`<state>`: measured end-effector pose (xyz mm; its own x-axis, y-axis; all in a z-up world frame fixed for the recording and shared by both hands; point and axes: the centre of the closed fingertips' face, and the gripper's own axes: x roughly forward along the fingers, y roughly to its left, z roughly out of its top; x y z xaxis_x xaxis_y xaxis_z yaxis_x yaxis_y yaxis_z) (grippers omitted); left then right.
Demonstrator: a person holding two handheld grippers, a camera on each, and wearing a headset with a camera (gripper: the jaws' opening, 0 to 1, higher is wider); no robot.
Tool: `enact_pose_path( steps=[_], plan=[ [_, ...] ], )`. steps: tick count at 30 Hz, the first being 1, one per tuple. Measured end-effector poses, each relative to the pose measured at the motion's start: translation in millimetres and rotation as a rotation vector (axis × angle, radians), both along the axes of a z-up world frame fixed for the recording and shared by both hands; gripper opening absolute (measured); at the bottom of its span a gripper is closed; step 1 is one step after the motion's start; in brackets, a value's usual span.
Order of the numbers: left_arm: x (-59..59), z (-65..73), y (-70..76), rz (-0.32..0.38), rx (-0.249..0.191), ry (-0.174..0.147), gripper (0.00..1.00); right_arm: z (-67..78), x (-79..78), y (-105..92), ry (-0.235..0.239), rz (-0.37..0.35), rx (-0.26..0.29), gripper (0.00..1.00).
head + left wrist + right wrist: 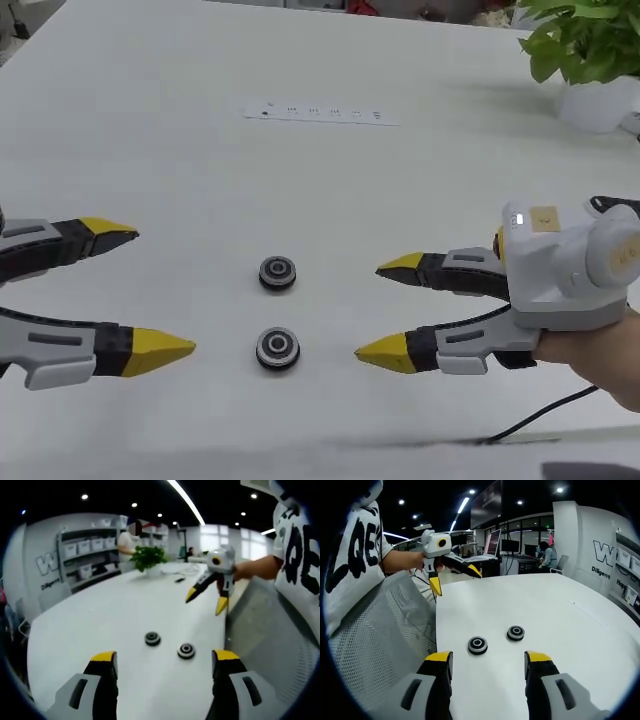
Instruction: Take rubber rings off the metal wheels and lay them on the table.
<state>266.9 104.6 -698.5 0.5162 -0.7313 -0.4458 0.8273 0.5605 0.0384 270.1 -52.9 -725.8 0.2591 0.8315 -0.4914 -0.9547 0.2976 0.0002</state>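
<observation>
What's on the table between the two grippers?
In the head view, the far wheel and the near wheel lie there, apart from each other; otherwise bare table.

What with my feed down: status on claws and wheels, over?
Left claw open, right claw open, both hovering. Two round metal wheels with black rubber rings untouched on white table between them. Nothing blocking.

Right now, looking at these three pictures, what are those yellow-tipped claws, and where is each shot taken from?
They are hand-held tools: a person holds a two-jaw gripper in each hand, the left gripper and right gripper. The wide picture comes from a headset camera looking down. The two round pictures come from cameras riding on each gripper, looking along its jaws. On the white table lie two small metal wheels, the far wheel and the near wheel, each with its dark rubber ring on. Both grippers are open and hold nothing.
</observation>
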Motion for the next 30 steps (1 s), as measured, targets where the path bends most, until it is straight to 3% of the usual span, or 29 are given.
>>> enact_pose_path(
  steps=[6, 30],
  plan=[
    [1.4, 1.1, 0.7, 0.0, 0.005, -0.002, 0.79, 1.5, 1.5, 1.4, 0.007, 0.006, 0.003, 0.52],
    [2.9, 2.8, -0.9, -0.019, 0.024, -0.004, 0.78, 3.5, 1.9, 7.2, 0.01, 0.018, -0.003, 0.53]
  ],
)
